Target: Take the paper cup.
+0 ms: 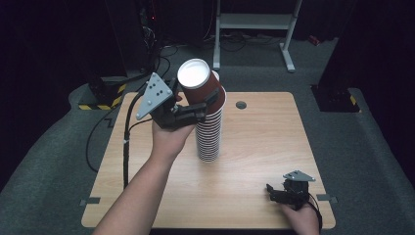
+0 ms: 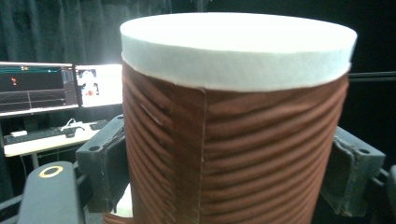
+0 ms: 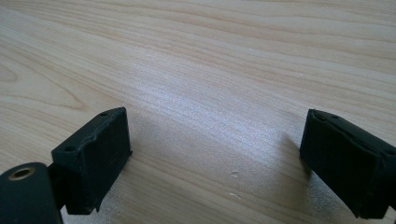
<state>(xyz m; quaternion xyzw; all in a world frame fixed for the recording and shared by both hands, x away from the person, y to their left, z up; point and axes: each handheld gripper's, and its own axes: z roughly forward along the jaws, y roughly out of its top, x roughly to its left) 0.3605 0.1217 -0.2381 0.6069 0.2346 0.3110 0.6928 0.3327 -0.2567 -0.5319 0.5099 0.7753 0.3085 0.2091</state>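
The ribbed brown cup (image 2: 233, 140) sits pinched between the left tongs (image 2: 229, 172), seemingly just above the stack (image 1: 209, 132); right tongs (image 3: 219, 163) spread.

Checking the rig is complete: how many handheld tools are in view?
2. The left tool is raised beside the cup stack, clamped on an upturned brown paper cup; the right tool rests open at the table's near right corner.

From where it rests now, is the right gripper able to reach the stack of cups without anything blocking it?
Probably yes. The right gripper rests open at the table's near right corner, and only bare wood lies between it and the stack of cups. The left gripper holds a cup at the stack's top.
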